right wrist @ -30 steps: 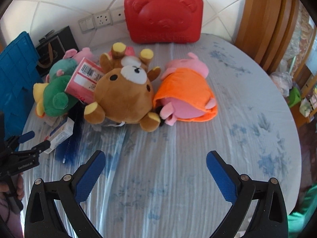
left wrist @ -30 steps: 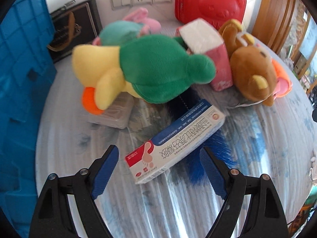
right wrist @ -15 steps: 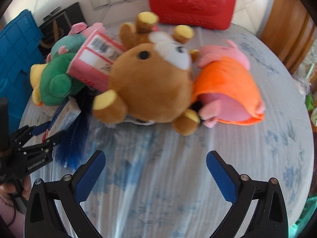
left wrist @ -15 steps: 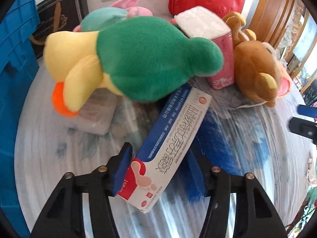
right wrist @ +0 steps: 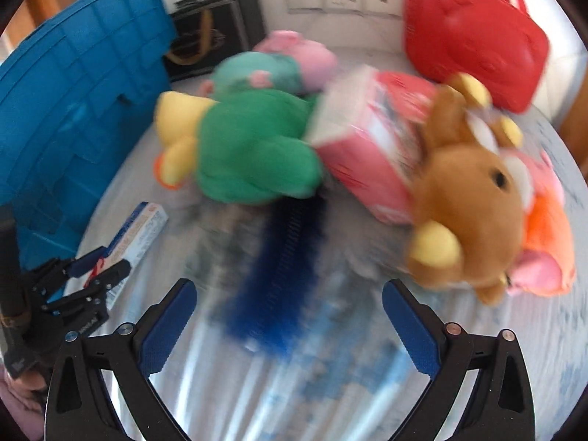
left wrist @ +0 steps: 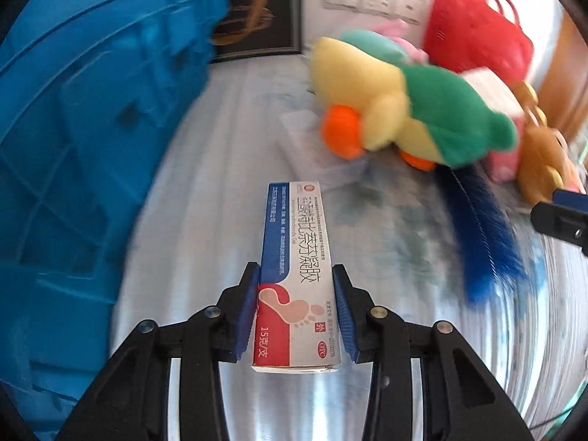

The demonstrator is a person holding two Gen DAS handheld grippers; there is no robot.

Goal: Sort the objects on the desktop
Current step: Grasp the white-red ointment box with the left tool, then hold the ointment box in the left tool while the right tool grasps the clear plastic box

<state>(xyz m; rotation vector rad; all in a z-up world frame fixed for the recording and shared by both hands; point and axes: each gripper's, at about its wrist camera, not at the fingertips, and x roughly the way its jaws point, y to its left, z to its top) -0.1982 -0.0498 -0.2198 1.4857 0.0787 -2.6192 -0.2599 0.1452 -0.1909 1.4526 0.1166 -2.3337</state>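
Note:
My left gripper (left wrist: 296,272) has its blue pads against both long sides of a white, blue and red ointment box (left wrist: 292,228), and its jaws are still closing. The box points away along the fingers, over the tablecloth beside the blue crate (left wrist: 73,147). The right wrist view shows the same left gripper (right wrist: 99,275) and box (right wrist: 141,228) at its lower left. My right gripper (right wrist: 288,290) stands wide, its jaws just starting to close, with nothing pressed between the pads. A fuzzy dark blue brush (right wrist: 283,264) lies on the cloth just beyond its fingertips.
A green and yellow duck plush (right wrist: 253,150), a pink tissue pack (right wrist: 367,147), a brown bear (right wrist: 474,198) and an orange-pink plush (right wrist: 547,242) are heaped mid-table. A red case (right wrist: 474,33) and a black bag (right wrist: 213,36) stand at the wall. A clear case (left wrist: 305,136) lies by the duck.
The left jaws have closed onto the ointment box and swung left toward the blue crate, taking the box along. The right gripper has moved left, from the bear to the blue brush.

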